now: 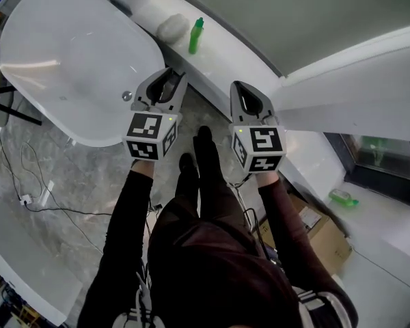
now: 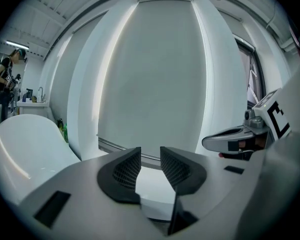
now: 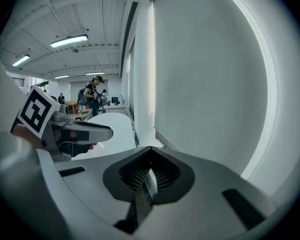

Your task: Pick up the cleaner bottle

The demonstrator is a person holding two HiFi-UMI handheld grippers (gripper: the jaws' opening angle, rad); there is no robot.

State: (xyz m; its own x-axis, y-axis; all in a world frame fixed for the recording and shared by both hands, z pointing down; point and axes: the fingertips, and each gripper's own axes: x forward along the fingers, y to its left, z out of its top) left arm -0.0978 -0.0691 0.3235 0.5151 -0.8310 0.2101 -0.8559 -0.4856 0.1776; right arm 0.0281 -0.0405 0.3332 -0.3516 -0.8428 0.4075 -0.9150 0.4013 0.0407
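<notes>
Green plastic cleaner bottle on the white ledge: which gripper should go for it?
Left, probably. The left gripper has its jaws apart and empty, and it sits nearer the green plastic cleaner bottle in the head view. The right gripper has its jaws together.

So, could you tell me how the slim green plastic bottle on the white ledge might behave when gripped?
Standing tall and narrow, the slim green plastic bottle probably tips if nudged high. Its smooth round body may slip, and roll once down.
</notes>
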